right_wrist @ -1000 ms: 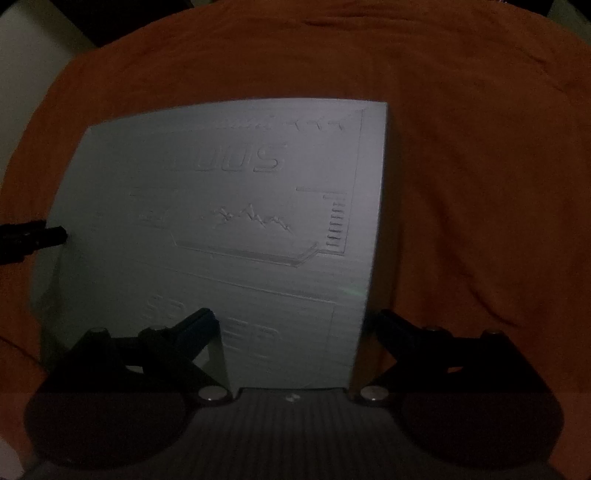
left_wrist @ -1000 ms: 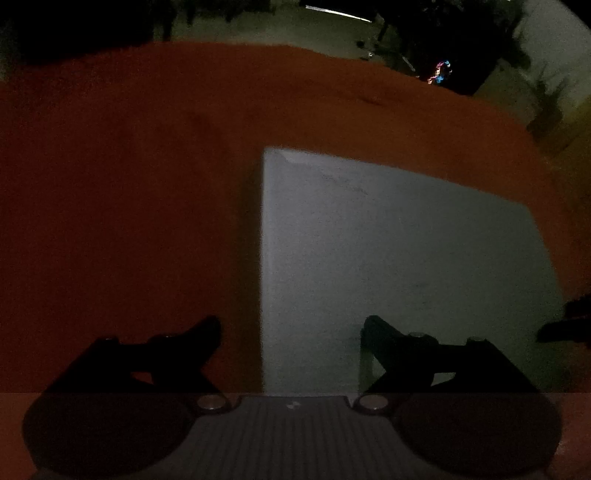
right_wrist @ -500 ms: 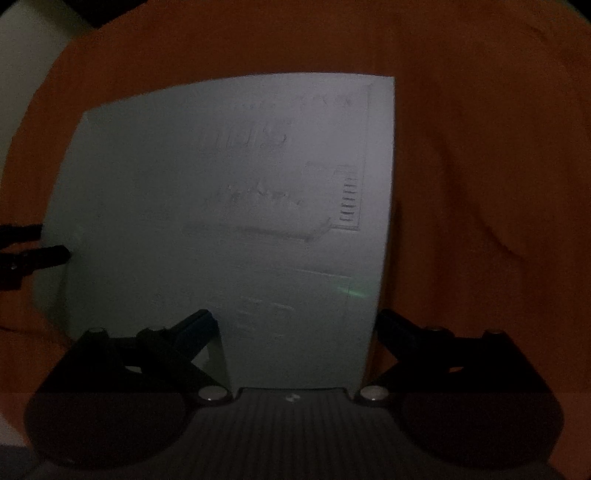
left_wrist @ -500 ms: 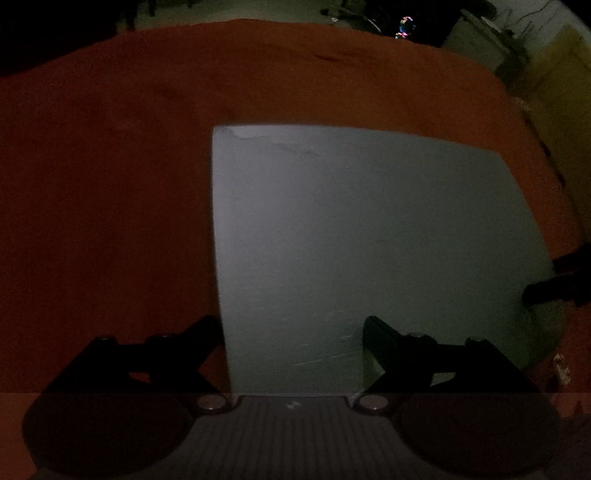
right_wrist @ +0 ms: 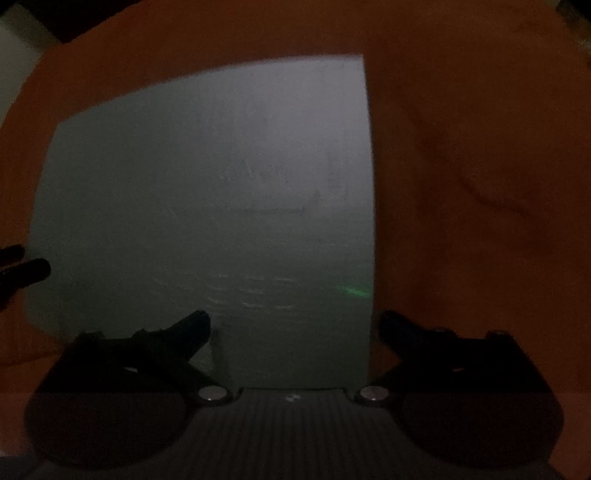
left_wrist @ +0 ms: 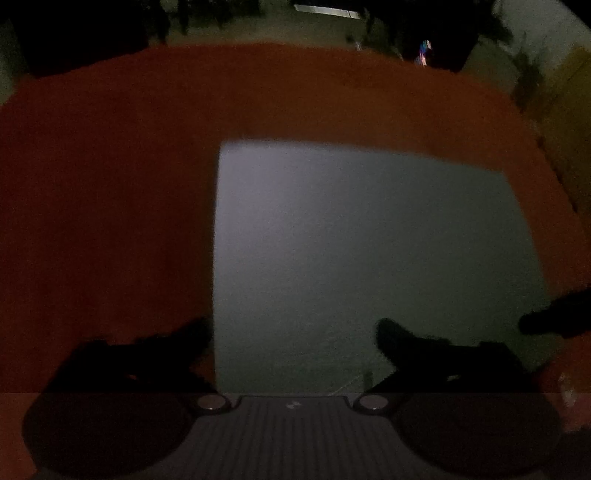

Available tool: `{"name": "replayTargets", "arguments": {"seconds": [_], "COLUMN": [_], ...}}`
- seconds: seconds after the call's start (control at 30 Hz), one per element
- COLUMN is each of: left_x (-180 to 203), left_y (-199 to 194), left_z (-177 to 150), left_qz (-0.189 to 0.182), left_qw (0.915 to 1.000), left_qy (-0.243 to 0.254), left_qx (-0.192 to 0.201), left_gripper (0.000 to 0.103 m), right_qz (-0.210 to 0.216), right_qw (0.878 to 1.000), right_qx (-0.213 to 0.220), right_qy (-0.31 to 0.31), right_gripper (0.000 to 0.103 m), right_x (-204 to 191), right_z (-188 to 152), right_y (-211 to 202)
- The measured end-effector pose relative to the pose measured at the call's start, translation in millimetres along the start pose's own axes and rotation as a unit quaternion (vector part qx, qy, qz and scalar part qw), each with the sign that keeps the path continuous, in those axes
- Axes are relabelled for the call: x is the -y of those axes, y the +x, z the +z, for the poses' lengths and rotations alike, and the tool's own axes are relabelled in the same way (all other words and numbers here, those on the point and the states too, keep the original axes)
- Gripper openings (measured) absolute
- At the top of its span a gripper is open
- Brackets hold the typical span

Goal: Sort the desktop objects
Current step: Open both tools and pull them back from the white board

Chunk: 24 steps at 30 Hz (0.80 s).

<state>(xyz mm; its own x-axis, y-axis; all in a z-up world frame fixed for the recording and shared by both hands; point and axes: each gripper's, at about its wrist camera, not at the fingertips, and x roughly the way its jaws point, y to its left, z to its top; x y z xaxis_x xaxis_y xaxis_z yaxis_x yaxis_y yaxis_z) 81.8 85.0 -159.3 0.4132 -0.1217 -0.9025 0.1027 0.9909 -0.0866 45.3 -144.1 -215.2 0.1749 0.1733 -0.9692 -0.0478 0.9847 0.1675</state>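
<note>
A flat pale grey box (left_wrist: 362,251) lies on the orange cloth (left_wrist: 103,206). Its top (right_wrist: 207,192) carries faint raised print, blurred in this dim light. My left gripper (left_wrist: 295,326) is open over the box's near left corner, with the left finger off the box and the right finger above it. My right gripper (right_wrist: 295,319) is open at the near right corner, its right finger just past the box's right edge. The right gripper's dark fingertip (left_wrist: 546,321) shows at the box's right side. The left gripper's fingers (right_wrist: 26,269) show at its left side.
The orange cloth (right_wrist: 480,184) spreads around the box on all sides. Beyond its far edge lies a dark room with a pale floor (left_wrist: 295,26) and a small coloured light (left_wrist: 424,48). A wooden surface (left_wrist: 565,122) stands at the far right.
The box has grown larger in the right wrist view as that gripper closed in on it. The left view swung right, then tilted up slightly. Both views are now motion-blurred.
</note>
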Motion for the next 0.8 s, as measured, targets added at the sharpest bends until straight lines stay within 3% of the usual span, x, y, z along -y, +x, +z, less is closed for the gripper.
{"name": "replayTargets", "arguments": {"seconds": [0.1, 0.23, 0.33, 0.43, 0.67, 0.8], "left_x": [18, 43, 58, 65, 99, 112], "left_y": [-18, -35, -44, -67, -117, -138], "left_z": [11, 10, 5, -1, -37, -65], "left_qz": [0.012, 0.063, 0.067, 0.082, 0.124, 0.107], "left_qw": [0.9995, 0.9965, 0.9971, 0.9962, 0.9887, 0.9890], "left_qy": [-0.009, 0.006, 0.014, -0.014, -0.006, -0.020], "left_qx": [0.029, 0.054, 0.033, 0.024, 0.084, 0.100], "left_gripper": [0.103, 0.103, 0.103, 0.103, 0.103, 0.103], "right_qz": [0.000, 0.007, 0.003, -0.001, -0.028, -0.027], "right_qw": [0.999, 0.998, 0.996, 0.994, 0.987, 0.982], "right_qx": [0.032, 0.056, 0.085, 0.112, 0.154, 0.185], "right_qy": [0.006, 0.009, 0.008, 0.007, 0.027, 0.014], "right_gripper": [0.100, 0.100, 0.102, 0.103, 0.103, 0.103], "right_x": [-13, -27, -39, -52, -63, -70], "right_z": [3, 2, -16, -36, -82, -117], "right_y": [-31, -67, -93, -120, -150, -163]}}
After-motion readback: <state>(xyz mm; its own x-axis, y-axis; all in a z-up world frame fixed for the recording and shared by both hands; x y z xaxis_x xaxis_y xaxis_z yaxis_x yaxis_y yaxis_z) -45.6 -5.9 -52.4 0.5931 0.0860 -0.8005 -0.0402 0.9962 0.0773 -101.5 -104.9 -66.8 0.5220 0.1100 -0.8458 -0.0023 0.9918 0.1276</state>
